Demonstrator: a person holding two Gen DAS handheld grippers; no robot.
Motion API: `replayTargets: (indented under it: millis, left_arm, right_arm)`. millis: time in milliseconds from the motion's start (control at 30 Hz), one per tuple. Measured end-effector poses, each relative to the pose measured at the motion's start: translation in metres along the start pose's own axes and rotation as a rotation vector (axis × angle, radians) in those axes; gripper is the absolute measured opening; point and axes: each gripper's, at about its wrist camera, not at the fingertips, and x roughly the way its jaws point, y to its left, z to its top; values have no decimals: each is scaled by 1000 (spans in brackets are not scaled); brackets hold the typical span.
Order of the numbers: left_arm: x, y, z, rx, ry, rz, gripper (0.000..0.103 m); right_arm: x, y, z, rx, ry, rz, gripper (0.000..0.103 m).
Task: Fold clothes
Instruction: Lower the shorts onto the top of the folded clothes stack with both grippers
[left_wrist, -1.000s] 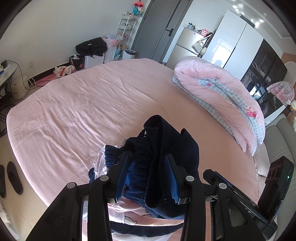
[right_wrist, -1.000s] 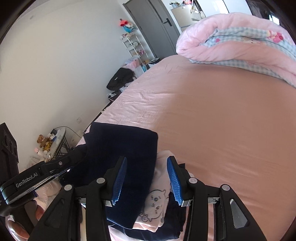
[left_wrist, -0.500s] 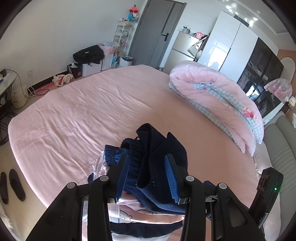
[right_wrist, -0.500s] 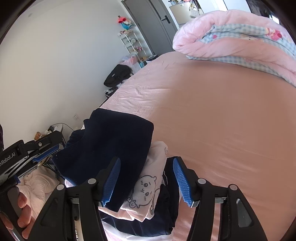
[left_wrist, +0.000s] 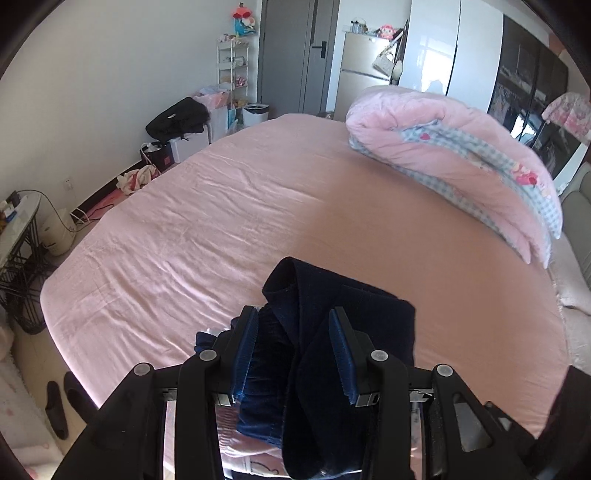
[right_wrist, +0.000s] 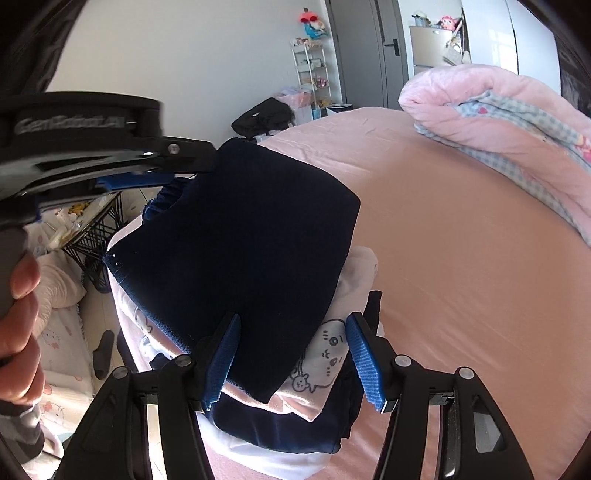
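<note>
The navy garment hangs folded above the stack of clothes at the bed's near edge. The left gripper clamps its bunched end between the blue pads. The right gripper stands wide, jaws apart, the garment's lower corner between them but not pinched. Beyond, the pink bed and a rolled quilt.

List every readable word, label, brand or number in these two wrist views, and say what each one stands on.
"GenRobot.AI", blurred and only just legible: raised lettering on the black body of the left claw, seen in the right wrist view.

White folded garment with cartoon animal print: drawings only, no words.

Items on the white wire shelf rack: too small to read.

Nothing else legible in either view.
</note>
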Motion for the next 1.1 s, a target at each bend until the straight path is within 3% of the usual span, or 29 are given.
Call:
replayTargets:
  millis: [67,133,233,333,433,633,867,1100]
  left_arm:
    - [18,2,-5,10,69,52,37]
    - [22,9,-11,6,74,73,37]
    - [24,20,-14,-20,92,54,37]
    - [26,27,-15,-29,128,33,37]
    - [25,29,-18,-18,152,30,37]
    - [20,32,-32,-9,173,20,37]
    - [14,30,-46,24,200,82,37]
    - [12,22,-51,93,232,88,37]
  right_arm:
    - [-1,-5,1,18,12,24,59]
    - [-4,-12,2,38,21,66,59]
    - [-8,-26,5,75,9,102,60]
    - [-9,-41,8,146,-16,106,72]
    - [-4,-57,12,245,-20,108,72]
    - [24,-71,12,398,54,157,73]
    - [55,-69,-17,607,141,320,72]
    - [49,-58,-27,563,185,294,72]
